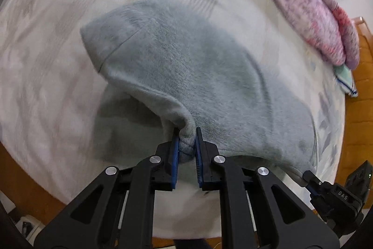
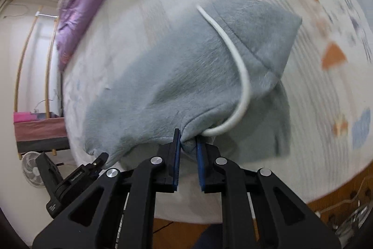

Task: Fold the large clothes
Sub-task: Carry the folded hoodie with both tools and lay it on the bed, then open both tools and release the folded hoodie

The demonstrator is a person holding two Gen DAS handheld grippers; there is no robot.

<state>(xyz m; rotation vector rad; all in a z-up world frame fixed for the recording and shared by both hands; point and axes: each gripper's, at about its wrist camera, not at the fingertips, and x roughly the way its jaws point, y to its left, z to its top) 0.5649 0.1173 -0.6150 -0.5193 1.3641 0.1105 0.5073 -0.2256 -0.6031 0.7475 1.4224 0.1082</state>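
Observation:
A pale grey-blue fleece garment (image 1: pixel 191 67) hangs lifted over the bed, stretched between my two grippers. My left gripper (image 1: pixel 187 132) is shut on a bunched corner of its hem, the blue pads pressing the cloth. In the right wrist view the same garment (image 2: pixel 177 76) drapes away from my right gripper (image 2: pixel 188 133), which is shut on another bunched corner. A white drawstring (image 2: pixel 235 55) curves across the cloth beside that grip. The right gripper's tip (image 1: pixel 310 175) shows at the left view's lower right, and the left gripper's tip (image 2: pixel 102 158) at the right view's lower left, each at the hem.
The bed sheet (image 1: pixel 58 62) is pale with faint patterns. A pink and purple quilt (image 1: pixel 310 6) is heaped along the bed's far side, and shows as purple quilt (image 2: pixel 77 22) in the right wrist view. Orange-brown floor (image 1: pixel 359 109) borders the bed. A small fan (image 2: pixel 32 172) stands on the floor.

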